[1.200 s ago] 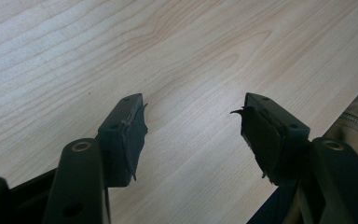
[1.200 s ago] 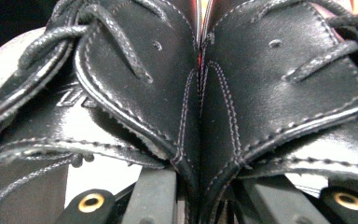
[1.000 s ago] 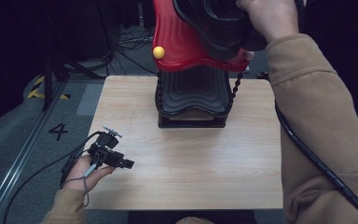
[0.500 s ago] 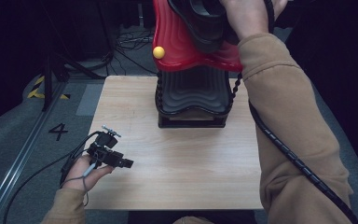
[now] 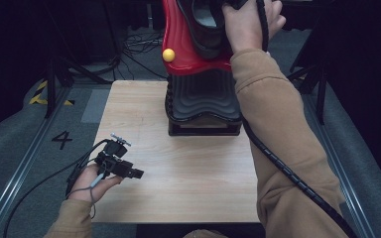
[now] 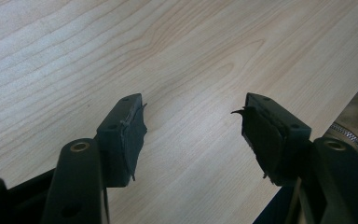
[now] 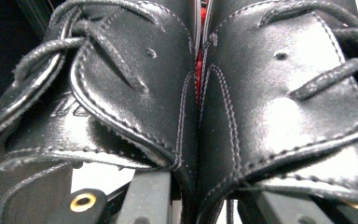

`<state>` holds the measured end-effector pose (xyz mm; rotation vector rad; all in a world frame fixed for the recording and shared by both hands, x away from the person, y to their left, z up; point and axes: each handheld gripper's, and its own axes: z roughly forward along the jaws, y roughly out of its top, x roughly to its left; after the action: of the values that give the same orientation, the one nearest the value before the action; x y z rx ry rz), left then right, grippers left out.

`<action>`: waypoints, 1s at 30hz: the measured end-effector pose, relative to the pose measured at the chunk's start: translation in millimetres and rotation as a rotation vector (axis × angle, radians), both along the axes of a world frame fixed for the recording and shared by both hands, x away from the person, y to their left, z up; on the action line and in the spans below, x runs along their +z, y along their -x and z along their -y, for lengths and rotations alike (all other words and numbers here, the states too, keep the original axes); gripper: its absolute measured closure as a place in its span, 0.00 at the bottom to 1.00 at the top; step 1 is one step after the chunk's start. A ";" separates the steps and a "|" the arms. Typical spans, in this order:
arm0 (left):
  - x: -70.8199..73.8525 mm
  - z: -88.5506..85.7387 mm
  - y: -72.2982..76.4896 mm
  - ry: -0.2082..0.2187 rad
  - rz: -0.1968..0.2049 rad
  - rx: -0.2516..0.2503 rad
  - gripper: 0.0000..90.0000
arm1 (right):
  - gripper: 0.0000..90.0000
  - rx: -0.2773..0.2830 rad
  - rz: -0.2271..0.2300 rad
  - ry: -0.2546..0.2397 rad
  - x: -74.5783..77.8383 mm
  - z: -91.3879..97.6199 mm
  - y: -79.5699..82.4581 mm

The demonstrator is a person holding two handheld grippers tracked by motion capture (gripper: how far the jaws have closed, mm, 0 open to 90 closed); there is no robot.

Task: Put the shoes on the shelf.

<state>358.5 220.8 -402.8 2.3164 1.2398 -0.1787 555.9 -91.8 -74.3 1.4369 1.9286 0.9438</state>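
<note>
Right tool (image 7: 191,205) around glossy black shoes (image 7: 191,93)

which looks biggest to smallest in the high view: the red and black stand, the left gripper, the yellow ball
1. red and black stand, by far the largest, though it sits high and closer to the camera, which may inflate it.
2. left gripper, small at the table's left edge.
3. yellow ball, smallest, on the stand's red side.

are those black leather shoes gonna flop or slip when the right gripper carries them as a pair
The black leather shoes look glossy, so they may slide in the right gripper, whose jaws have just been opening around them. The stitched uppers seem fairly stiff, likely holding shape. The laces hang loose and could snag on the red rack.
</note>
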 end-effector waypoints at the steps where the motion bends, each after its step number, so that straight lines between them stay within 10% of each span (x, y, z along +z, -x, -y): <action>1: 0.2 0.6 0.6 0.005 -0.003 0.001 0.44 | 0.88 -0.005 0.007 0.006 -2.0 -2.2 0.4; 5: -0.1 1.0 0.3 0.002 -0.003 -0.004 0.44 | 0.88 -0.014 0.021 0.026 -6.7 -6.3 0.9; 12: 0.3 0.1 0.3 0.008 -0.001 0.000 0.44 | 0.78 -0.007 -0.036 -0.093 -19.5 7.3 -5.3; 21: 1.0 6.3 -0.9 -0.007 -0.002 -0.014 0.44 | 0.54 0.026 -0.124 -0.103 -11.5 15.4 1.8; 30: 3.6 14.0 0.1 -0.016 0.007 -0.031 0.44 | 0.52 0.072 -0.102 -0.075 5.9 24.7 28.9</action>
<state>358.4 206.7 -399.3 2.3484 1.2066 -0.1717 526.9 -116.5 -68.3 1.4930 2.0503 1.0026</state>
